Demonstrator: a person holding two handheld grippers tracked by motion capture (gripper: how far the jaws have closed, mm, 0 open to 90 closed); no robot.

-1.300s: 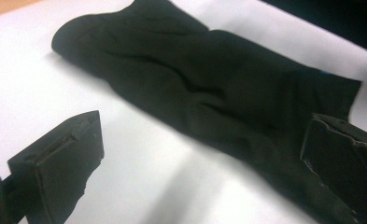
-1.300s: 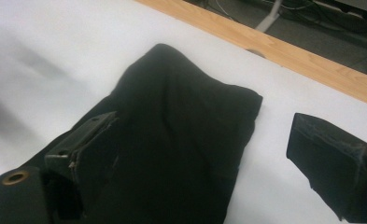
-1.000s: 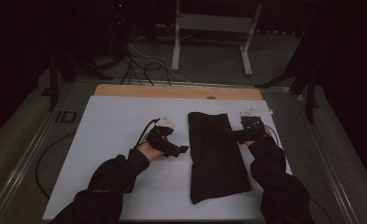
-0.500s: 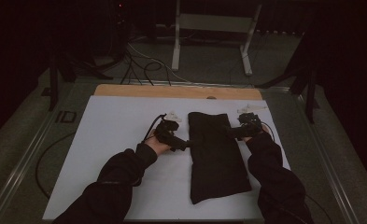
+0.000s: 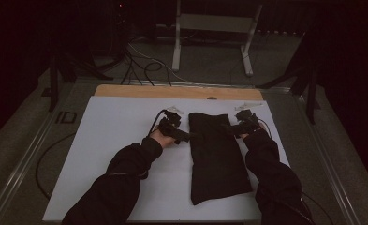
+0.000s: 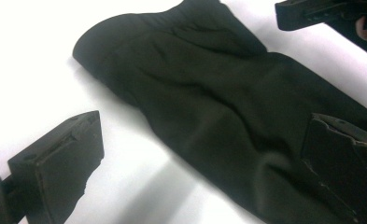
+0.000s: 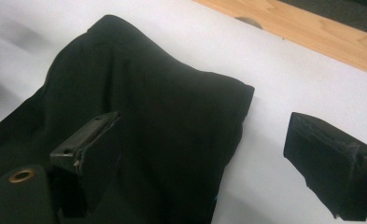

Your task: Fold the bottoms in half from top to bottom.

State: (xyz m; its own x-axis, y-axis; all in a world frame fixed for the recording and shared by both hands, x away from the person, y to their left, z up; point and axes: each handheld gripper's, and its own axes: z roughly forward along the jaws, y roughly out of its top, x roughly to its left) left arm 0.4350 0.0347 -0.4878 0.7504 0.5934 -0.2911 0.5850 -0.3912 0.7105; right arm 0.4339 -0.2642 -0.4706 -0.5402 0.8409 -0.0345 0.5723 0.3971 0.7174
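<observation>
Risk as I see it: both wide-open tongs, left tongs (image 5: 185,136) and right tongs (image 5: 229,127), straddle the black garment (image 5: 217,157) edges and may pinch one layer only, dragging it askew.

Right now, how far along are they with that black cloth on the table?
Done: the black cloth lies flat as a long folded strip on the white table. In hand: the left gripper and right gripper, both open, straddle its far corners, one jaw over cloth, one over table. Left: closing on the edges, then any folding.
</observation>
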